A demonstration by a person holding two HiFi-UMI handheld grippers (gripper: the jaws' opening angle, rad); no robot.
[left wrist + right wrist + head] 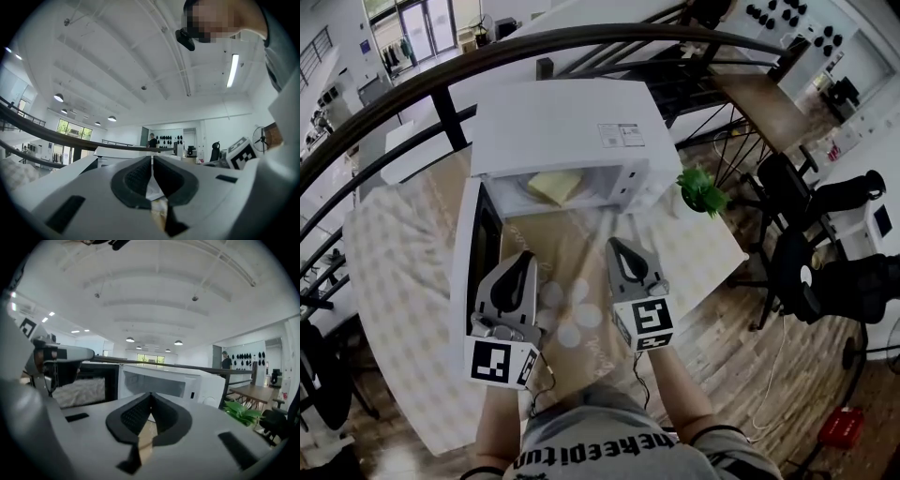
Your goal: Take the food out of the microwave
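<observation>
Left gripper [523, 259] and right gripper [616, 246], both closed and empty, face the open microwave [572, 127] containing food [555, 185].

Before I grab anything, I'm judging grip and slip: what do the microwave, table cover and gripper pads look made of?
Microwave: smooth white casing with a faint sheen, painted metal or plastic; can't tell which. Table cover: probably cloth, matte, pale printed pattern. Pads: dark rubber or foam, matte, finely ribbed.
</observation>
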